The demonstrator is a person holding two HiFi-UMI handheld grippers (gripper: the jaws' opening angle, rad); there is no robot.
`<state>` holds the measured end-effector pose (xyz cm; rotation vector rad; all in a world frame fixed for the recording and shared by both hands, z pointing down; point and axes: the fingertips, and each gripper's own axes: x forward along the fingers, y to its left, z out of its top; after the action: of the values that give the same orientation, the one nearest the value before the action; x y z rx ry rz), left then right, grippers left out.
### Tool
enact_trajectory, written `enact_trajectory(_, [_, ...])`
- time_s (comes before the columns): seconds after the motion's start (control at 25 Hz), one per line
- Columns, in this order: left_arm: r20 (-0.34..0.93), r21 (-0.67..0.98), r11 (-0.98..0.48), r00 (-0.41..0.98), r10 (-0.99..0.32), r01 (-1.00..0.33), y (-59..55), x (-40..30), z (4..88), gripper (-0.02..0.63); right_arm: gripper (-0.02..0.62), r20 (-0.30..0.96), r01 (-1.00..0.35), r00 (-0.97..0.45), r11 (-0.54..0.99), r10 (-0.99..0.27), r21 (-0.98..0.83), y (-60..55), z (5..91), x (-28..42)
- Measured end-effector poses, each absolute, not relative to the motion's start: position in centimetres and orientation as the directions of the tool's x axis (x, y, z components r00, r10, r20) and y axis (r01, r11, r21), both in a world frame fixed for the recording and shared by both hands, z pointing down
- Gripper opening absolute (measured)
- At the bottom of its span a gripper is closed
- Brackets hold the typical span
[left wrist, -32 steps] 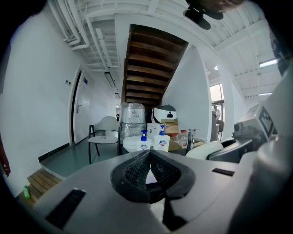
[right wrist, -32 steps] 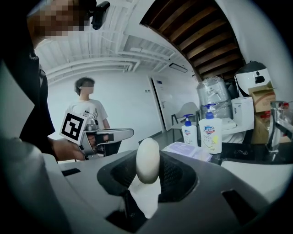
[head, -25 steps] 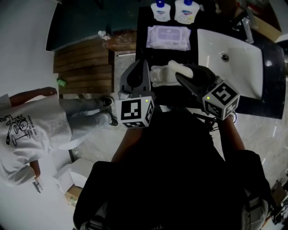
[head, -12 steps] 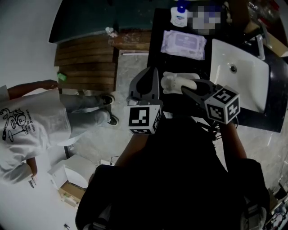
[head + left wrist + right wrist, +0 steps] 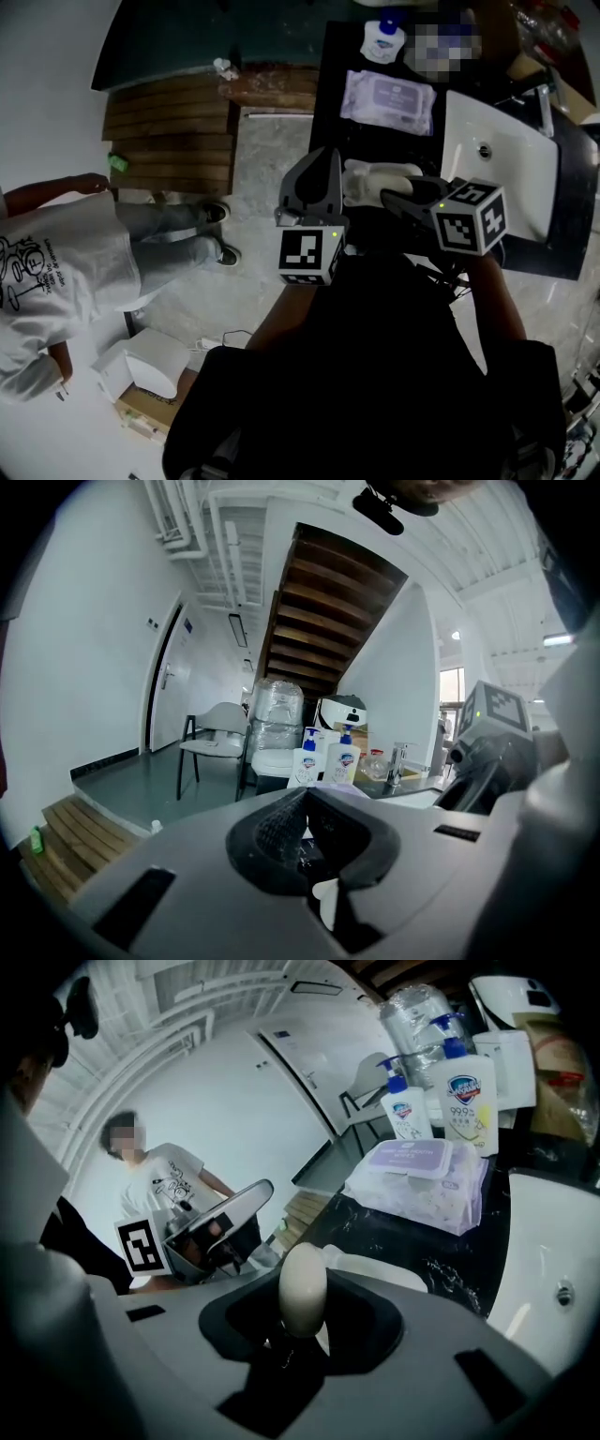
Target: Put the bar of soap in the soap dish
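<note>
**Item: bar of soap.** Cream, oval bar of soap (image 5: 303,1288), standing on end between the jaws of the right gripper (image 5: 403,197). The jaws are closed on it, held fairly wide by the bar. The bar is over the near left part of the counter, directly in front of the dish. Whether it touches the dish cannot be told.

**Soap dish.** White, shallow plastic soap dish (image 5: 380,1267), lying on the glossy black marbled counter (image 5: 330,103), left of the basin and nearer than the wipes.

**Left gripper.** Left gripper (image 5: 323,171), just left of the dish at the counter's left edge. Its jaw tips are together with nothing between them.

**Wipes.** Lilac soft pack of wet wipes (image 5: 389,98), lying flat on the counter beyond the dish.

**Bottles.** Two white pump bottles with blue tops (image 5: 408,1110) (image 5: 464,1091), upright at the far end of the counter behind the wipes.

**Basin.** White rectangular sink basin (image 5: 502,164), set in the counter to the right, with a chrome tap (image 5: 544,94) at its far right side.

**Surroundings.** Brown wooden steps (image 5: 169,131) on the floor to the far left. A person in a white printed T-shirt (image 5: 56,272) stands at the left.
</note>
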<state>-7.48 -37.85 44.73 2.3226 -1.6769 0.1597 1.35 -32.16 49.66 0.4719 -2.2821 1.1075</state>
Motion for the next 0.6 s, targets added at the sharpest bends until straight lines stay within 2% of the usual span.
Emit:
enact_trajectory(0.24, [0.236,0.164,-0.298,0.331,-0.914,-0.94,-38.2,-8.1,45.1,0.003,0.118,0.515,-0.529,-0.847,0.321,-0.134,-0.786,-33.9,48.5,1.8])
enact_trajectory(0.32, [0.236,0.163,-0.298,0.331,-0.914,-0.94,-38.3,-8.3,45.2,0.003,0.117,0.516,-0.539,-0.842,0.272,-0.159,-0.797,-34.1,48.5,2.0])
enact_trajectory(0.6, [0.245,0.169,-0.306,0.341,-0.908,-0.937,-38.6,-8.6,45.1,0.003,0.118,0.634,-0.638,-0.752,0.44,-0.179,-0.632,-33.9,49.4,1.6])
